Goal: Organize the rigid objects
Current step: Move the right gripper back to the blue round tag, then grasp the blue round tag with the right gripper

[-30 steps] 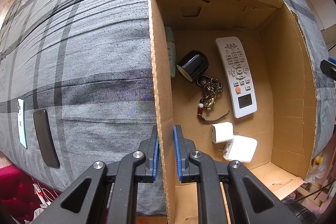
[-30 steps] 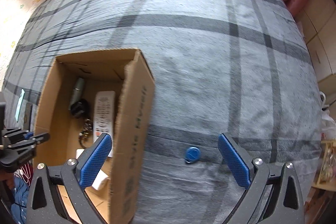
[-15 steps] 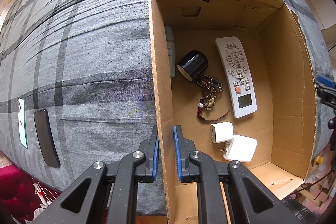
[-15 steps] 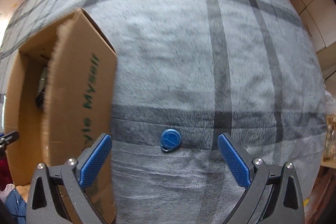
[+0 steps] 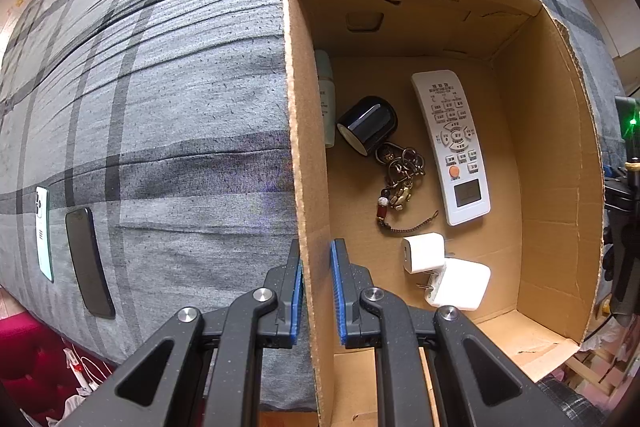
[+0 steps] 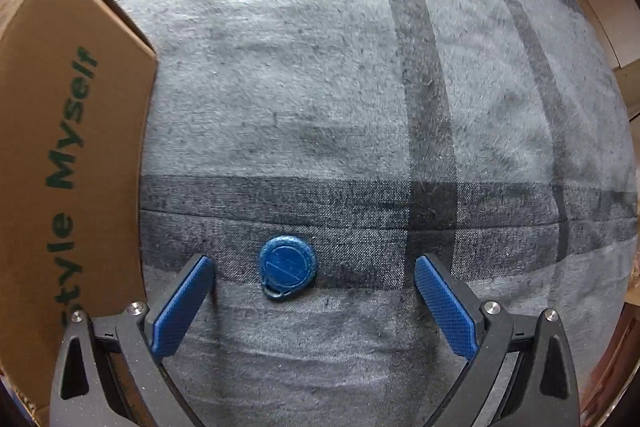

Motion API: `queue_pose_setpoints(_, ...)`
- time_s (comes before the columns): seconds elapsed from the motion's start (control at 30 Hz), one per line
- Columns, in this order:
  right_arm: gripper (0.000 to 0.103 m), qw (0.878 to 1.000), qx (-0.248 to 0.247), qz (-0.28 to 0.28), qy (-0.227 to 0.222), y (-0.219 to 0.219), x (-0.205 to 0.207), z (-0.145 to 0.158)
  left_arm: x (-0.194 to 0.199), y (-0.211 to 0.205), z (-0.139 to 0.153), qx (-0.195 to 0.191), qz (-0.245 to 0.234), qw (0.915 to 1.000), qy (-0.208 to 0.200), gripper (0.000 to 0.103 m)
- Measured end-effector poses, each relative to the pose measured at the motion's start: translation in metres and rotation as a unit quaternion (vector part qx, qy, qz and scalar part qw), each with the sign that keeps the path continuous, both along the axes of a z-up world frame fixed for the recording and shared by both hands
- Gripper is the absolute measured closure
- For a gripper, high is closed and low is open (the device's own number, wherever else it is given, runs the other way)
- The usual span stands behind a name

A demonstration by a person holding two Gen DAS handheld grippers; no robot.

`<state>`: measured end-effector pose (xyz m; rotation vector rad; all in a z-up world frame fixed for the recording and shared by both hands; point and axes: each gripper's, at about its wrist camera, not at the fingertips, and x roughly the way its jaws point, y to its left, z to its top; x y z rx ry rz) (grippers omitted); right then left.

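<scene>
A cardboard box (image 5: 304, 131) stands on a grey plaid bedspread. My left gripper (image 5: 316, 267) is shut on the box's left wall. Inside lie a white remote (image 5: 450, 143), a black cylinder (image 5: 368, 125), a key bunch (image 5: 400, 179), a pale tube (image 5: 326, 99) and two white chargers (image 5: 444, 271). In the right wrist view a round blue tag (image 6: 287, 263) lies on the bedspread between the fingers of my open right gripper (image 6: 314, 271), a little left of the midpoint. The box's outer wall (image 6: 60, 147) is at the left.
Two phones lie on the bedspread left of the box, a black one (image 5: 89, 263) and a white-green one (image 5: 43, 231). The bed edge drops off at the lower left, with red floor items below. The right gripper's body (image 5: 624, 227) shows past the box's right wall.
My right gripper has swung right, away from the box, and closed in on the blue tag, which now sits between its fingers. The left gripper has held still on the box wall.
</scene>
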<state>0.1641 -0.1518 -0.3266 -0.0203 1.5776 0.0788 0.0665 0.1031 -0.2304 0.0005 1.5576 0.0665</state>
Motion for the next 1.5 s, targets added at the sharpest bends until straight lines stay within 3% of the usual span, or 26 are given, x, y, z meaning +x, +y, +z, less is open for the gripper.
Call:
queue_pose_setpoints(0.23, 0.0, 1.0, 0.001, 0.003, 0.005, 0.0, 0.0, -0.02, 0.0, 0.0, 0.0, 0.001, -0.001, 1.0, 0.0, 0.09)
queue_pose_setpoints(0.43, 0.004, 1.0, 0.014, 0.003, 0.013, -0.003, 0.006, -0.014, 0.0, -0.001, 0.0, 0.004, -0.001, 1.0, 0.0, 0.09)
queue_pose_setpoints(0.53, 0.027, 1.0, 0.012, 0.005, 0.011, -0.003, 0.01, -0.007, 0.0, -0.003, 0.001, 0.006, -0.002, 1.0, 0.0, 0.089)
queue_pose_setpoints(0.6, 0.047, 1.0, 0.016, 0.001, 0.013, -0.004, 0.011, -0.005, 0.0, -0.003, 0.001, 0.008, -0.002, 1.0, 0.0, 0.089)
queue_pose_setpoints(0.67, 0.075, 1.0, 0.01, 0.007, 0.01, -0.001, 0.012, 0.0, 0.0, -0.004, 0.001, 0.009, -0.002, 1.0, 0.0, 0.089)
queue_pose_setpoints(1.5, 0.075, 0.998, 0.035, 0.026, -0.05, 0.014, 0.007, 0.108, 0.0, -0.005, 0.002, 0.009, -0.002, 1.0, -0.001, 0.089)
